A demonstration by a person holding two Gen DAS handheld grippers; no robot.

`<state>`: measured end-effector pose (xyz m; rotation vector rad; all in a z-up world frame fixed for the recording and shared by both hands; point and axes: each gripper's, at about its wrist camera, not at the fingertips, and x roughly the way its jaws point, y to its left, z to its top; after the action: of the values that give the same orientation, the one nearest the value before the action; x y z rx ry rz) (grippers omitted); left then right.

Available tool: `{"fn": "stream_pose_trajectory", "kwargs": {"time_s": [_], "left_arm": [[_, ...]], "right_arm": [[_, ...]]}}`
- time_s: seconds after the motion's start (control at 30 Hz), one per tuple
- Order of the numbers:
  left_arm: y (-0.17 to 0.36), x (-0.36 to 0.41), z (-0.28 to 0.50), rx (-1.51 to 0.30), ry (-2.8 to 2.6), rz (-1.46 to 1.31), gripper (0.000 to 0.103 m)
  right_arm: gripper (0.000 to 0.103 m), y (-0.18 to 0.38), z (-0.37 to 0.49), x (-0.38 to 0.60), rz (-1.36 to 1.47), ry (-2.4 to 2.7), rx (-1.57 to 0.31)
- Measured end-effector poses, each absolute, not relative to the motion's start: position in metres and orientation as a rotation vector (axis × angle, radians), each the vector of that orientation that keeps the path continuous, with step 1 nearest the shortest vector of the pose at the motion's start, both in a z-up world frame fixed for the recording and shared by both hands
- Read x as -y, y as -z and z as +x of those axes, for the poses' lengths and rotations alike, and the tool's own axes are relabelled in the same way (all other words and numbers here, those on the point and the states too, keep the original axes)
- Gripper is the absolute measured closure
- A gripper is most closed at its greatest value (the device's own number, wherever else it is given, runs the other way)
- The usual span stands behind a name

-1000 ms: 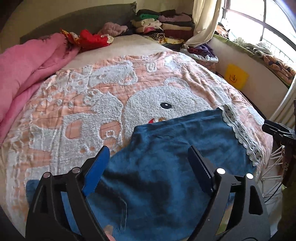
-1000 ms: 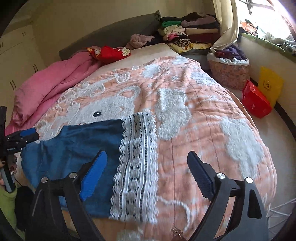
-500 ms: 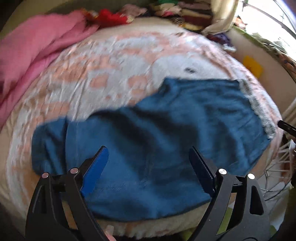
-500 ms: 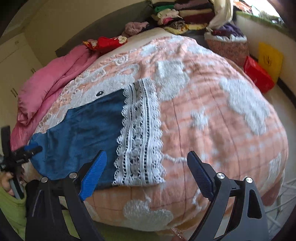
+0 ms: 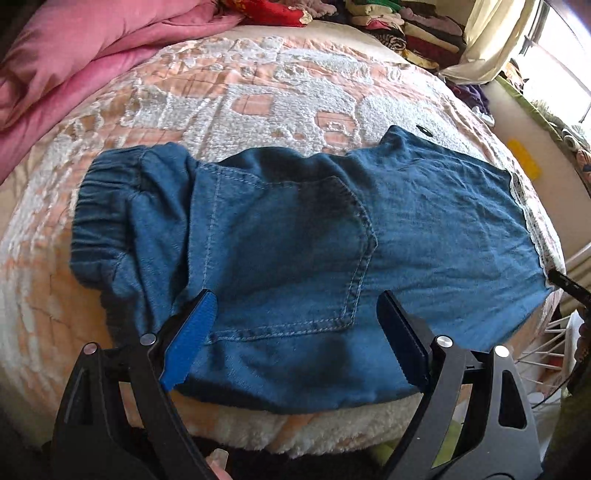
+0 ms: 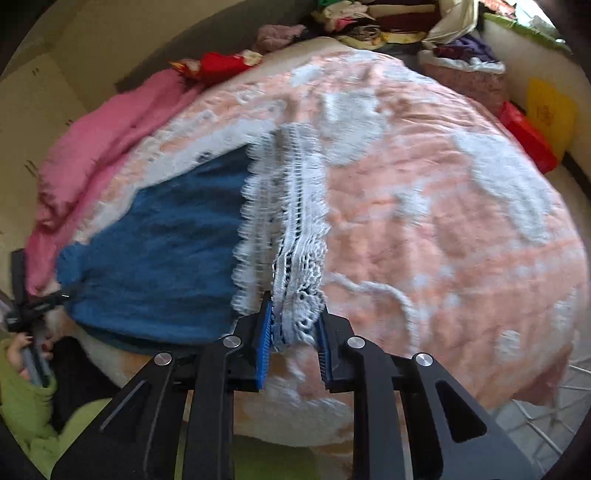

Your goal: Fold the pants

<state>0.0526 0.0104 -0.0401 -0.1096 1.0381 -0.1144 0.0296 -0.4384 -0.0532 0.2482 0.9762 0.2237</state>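
Observation:
Blue denim pants (image 5: 295,236) lie flat across the near edge of the bed, elastic waistband (image 5: 99,206) at the left, back pocket up, white lace hem (image 5: 524,210) at the right. My left gripper (image 5: 295,332) is open and empty, hovering over the pants' near edge by the pocket. In the right wrist view my right gripper (image 6: 295,332) is shut on the white lace hem (image 6: 291,229), which bunches up between its pads; the blue denim (image 6: 162,251) stretches away to the left.
The bed has a peach and white plush blanket (image 5: 258,85). A pink quilt (image 5: 74,48) lies at the far left, folded clothes (image 5: 399,22) are stacked at the head. A red box (image 6: 528,136) and a yellow bag (image 6: 546,110) stand on the floor at the right.
My right gripper has gone down to the lace hem and shut on it. My left gripper has pulled back and lowered toward the pants' near edge, still open.

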Motion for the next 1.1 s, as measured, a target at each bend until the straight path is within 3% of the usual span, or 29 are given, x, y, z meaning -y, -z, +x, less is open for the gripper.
{"fn": "stream_pose_trajectory", "kwargs": {"time_s": [0.03,0.13,0.17,0.23,0.33,0.4,0.7,0.93,1.1], "left_arm": [[0.040,-0.012,0.053,-1.035,0.112,-0.112,0.022],[0.037,-0.013,0.053,-1.022,0.115,-0.114,0.022],[0.036,-0.014,0.052,-1.016,0.119,-0.119,0.022],[0.030,-0.017,0.047,-0.997,0.128,-0.137,0.022],[0.014,-0.018,0.037,-0.952,0.119,-0.120,0.022],[0.004,-0.019,0.034,-0.920,0.104,-0.107,0.022],[-0.018,0.003,0.063,-0.885,0.169,-0.091,0.022],[0.014,0.053,0.105,-0.989,0.284,-0.025,0.022],[0.045,0.045,0.125,-1.043,0.161,0.065,0.022]], "right_arm": [[0.069,0.058,0.030,0.436,0.227,-0.211,-0.987],[0.064,0.065,0.030,0.433,0.218,-0.194,-0.999],[0.056,0.062,0.030,0.434,0.223,-0.187,-0.998],[0.032,0.053,0.027,0.437,0.204,-0.149,-0.977],[0.028,0.035,0.021,0.440,0.155,-0.093,-0.906],[0.020,0.021,0.019,0.435,0.127,-0.083,-0.843],[0.017,0.003,0.058,0.356,-0.047,-0.258,-0.766],[0.017,0.020,0.125,0.293,-0.138,-0.372,-0.841],[0.017,0.047,0.161,0.290,-0.186,-0.281,-0.940]]}}
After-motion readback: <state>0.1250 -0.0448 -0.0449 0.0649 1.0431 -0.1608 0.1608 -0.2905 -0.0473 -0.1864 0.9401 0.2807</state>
